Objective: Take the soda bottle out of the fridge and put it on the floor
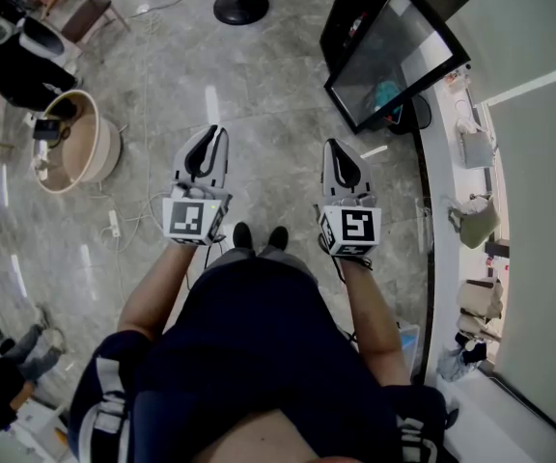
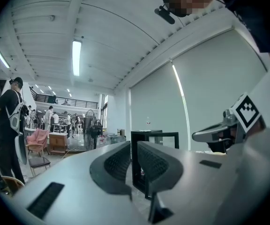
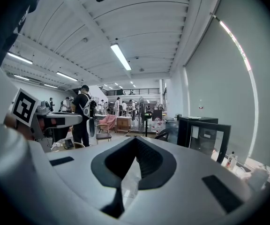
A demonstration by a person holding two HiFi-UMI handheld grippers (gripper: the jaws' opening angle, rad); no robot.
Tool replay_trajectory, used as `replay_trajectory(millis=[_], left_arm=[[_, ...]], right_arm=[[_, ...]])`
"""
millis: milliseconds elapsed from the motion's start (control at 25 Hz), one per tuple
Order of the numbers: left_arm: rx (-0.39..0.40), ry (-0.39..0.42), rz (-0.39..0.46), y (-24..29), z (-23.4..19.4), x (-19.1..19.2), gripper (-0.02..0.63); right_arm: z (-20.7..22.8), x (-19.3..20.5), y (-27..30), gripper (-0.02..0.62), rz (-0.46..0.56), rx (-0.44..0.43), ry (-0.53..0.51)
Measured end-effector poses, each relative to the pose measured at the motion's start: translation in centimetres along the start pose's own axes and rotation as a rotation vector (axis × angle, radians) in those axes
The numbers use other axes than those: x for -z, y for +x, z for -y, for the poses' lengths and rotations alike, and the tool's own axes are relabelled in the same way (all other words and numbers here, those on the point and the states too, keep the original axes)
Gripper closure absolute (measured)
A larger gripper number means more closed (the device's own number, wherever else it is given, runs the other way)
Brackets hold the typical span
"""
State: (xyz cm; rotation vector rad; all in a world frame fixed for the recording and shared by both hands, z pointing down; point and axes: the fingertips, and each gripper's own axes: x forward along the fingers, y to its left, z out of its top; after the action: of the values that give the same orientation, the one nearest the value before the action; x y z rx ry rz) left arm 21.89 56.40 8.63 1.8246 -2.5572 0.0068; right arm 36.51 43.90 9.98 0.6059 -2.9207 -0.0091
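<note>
While both pairs of jaws are shut on nothing, they differ a little. The left gripper (image 2: pixel 134 149) shows a thin slit between its ribbed pads. The right gripper (image 3: pixel 136 139) has its tips meeting.

- Both grippers are held about level at waist height, side by side and apart: left (image 1: pixel 212 131), right (image 1: pixel 334 143). Neither touches anything.
- Straight below them are the person's shoes (image 1: pixel 259 237) on a grey marbled tile floor (image 1: pixel 259 75), with glare streaks and loose cables on it.
- The fridge (image 1: pixel 355 17) is a small black unit ahead and to the right, on the floor, against the end of a white counter (image 1: pixel 437 162). Its glass door (image 1: pixel 399 61) is swung open. The left gripper's slit lines up with the fridge (image 2: pixel 139 137); in the right gripper view it sits right of centre (image 3: pixel 196 125).
- I can't pick out the soda bottle. There's a teal shape behind the door glass and a small item low in the cabinet, both too small to tell.
- A small bottle (image 3: pixel 228 159) stands on the counter side, well away from the jaws.
- Further out on the left is a beige tub (image 1: pixel 99 148), and ahead is a round black stand base (image 1: pixel 241 8).
- The room is an open hall with a white ribbed ceiling, strip lights (image 2: pixel 76 57) and a pale blind (image 2: pixel 210 88). A pink chair (image 2: pixel 36 142) and a person in black (image 2: pixel 8 125) are off to the left.
</note>
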Motion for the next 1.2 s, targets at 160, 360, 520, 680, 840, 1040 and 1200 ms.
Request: replay_trajectory(millis=[160, 360, 520, 680, 840, 1040, 1200], left_arm=[[-0.001, 0.001, -0.027, 0.3, 0.1, 0.4, 0.497], [0.001, -0.002, -0.03, 1.1, 0.3, 0.9, 0.377], [0.006, -0.003, -0.013, 2.1, 0.9, 0.9, 0.313], [-0.011, 0.016, -0.015, 3.3, 1.3, 0.9, 0.288], [-0.022, 0.033, -0.023, 4.8, 1.2, 1.0, 0.284], [-0.001, 0.042, -0.021, 6.8, 0.4, 1.2, 0.281], [0.037, 0.036, -0.022, 9.5, -1.9, 2.2, 0.281]], right_arm=[[0.2, 0.2, -0.3, 0.577, -0.009, -0.001, 0.011], [0.8, 0.7, -0.5, 0.577, -0.013, -0.017, 0.016], [1.4, 1.1, -0.8, 0.577, -0.017, -0.038, 0.026], [1.9, 1.5, -1.1, 0.577, -0.019, -0.071, 0.031], [2.8, 2.0, -0.6, 0.577, -0.025, -0.092, 0.039], [3.1, 2.2, 0.9, 0.577, -0.027, -0.096, 0.044], [3.0, 2.2, 3.8, 0.575, -0.034, -0.081, 0.043]])
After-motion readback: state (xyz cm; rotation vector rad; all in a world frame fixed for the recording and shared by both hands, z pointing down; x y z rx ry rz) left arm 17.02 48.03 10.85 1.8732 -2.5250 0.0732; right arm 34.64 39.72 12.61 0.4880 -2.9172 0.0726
